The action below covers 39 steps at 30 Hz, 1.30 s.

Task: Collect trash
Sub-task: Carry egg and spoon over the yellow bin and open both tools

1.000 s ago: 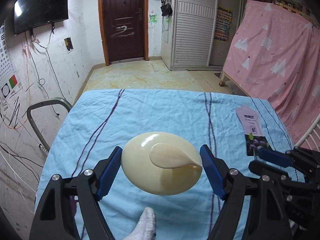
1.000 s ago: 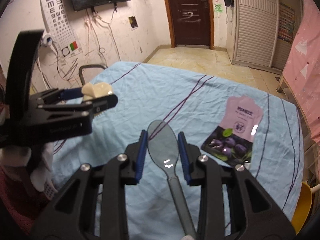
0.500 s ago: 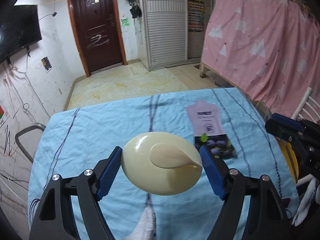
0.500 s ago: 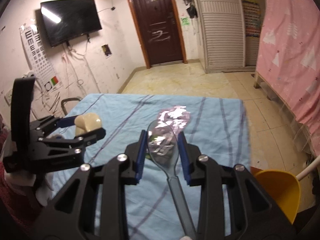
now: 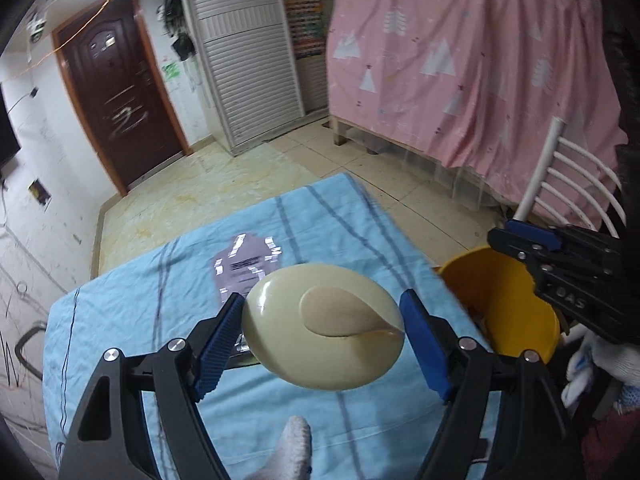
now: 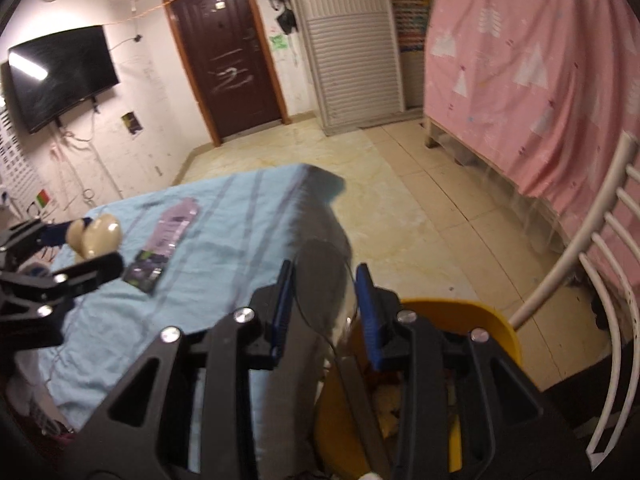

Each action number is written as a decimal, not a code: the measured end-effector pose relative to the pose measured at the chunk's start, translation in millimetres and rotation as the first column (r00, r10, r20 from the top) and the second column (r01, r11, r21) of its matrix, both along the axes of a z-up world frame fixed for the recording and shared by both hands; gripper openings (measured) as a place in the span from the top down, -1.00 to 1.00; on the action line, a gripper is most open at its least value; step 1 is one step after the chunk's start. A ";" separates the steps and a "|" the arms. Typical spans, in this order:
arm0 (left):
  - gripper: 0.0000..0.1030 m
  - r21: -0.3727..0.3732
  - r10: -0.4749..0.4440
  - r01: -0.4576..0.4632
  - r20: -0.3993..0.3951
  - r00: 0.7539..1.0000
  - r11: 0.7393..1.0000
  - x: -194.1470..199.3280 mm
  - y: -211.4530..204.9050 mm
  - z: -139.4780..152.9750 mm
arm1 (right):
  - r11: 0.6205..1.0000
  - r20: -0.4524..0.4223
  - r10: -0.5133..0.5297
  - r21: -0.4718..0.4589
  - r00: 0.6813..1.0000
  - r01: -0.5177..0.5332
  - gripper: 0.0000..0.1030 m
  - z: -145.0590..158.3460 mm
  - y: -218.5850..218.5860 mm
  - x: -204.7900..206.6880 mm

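Blue-clothed table (image 5: 168, 320) holds one wrapper (image 5: 244, 268); one bin (image 5: 516, 312) beside.

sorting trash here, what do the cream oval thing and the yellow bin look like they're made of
Cream oval thing: probably glossy hard plastic or glazed ceramic; it shows a sharp highlight and a smooth moulded hollow.
Yellow bin: likely plastic; uniform colour, thin smooth wall, dull sheen.

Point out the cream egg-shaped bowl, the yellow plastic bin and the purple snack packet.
Cream egg-shaped bowl (image 5: 324, 328): left wrist view, middle of its glossy surface.
Yellow plastic bin (image 5: 516, 304): left wrist view, inner wall.
Purple snack packet (image 6: 170, 232): right wrist view, pale upper half.
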State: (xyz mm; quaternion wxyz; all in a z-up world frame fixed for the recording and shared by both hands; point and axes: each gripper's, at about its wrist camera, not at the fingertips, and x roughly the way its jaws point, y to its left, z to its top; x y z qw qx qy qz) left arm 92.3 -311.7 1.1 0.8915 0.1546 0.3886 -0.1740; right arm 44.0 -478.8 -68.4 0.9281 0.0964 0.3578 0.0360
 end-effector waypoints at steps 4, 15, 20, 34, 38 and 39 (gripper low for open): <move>-0.36 0.035 -0.053 0.053 -0.002 0.999 0.998 -7.2 -36.5 -5.2 | 0.998 -0.033 -0.056 0.031 0.998 0.057 0.42 -22.5 -32.3 -0.1; -0.36 -0.030 -0.208 0.206 -0.132 0.969 0.978 -7.6 -114.0 -34.2 | 0.986 -0.118 -0.148 0.060 0.982 0.156 0.23 -71.1 -76.8 0.1; -0.38 -0.059 -0.243 0.236 -0.195 0.950 0.970 -1.7 -133.4 -52.6 | 0.977 -0.124 -0.192 0.072 0.973 0.202 -0.10 -77.8 -92.0 -3.4; -0.40 -0.110 -0.244 0.227 -0.185 0.952 0.968 -8.4 -116.8 -48.6 | 0.974 -0.094 -0.205 0.082 0.974 0.213 -0.19 -69.1 -87.0 -8.3; -0.40 -0.134 -0.226 0.209 -0.122 0.966 0.969 -17.4 -89.6 -31.2 | 0.979 -0.049 -0.187 0.068 0.981 0.190 -0.43 -49.4 -67.7 -12.2; -0.40 -0.137 -0.217 0.202 -0.097 0.971 0.970 -19.3 -81.5 -26.5 | 0.981 -0.037 -0.181 0.064 0.983 0.183 -0.50 -43.7 -61.2 -13.3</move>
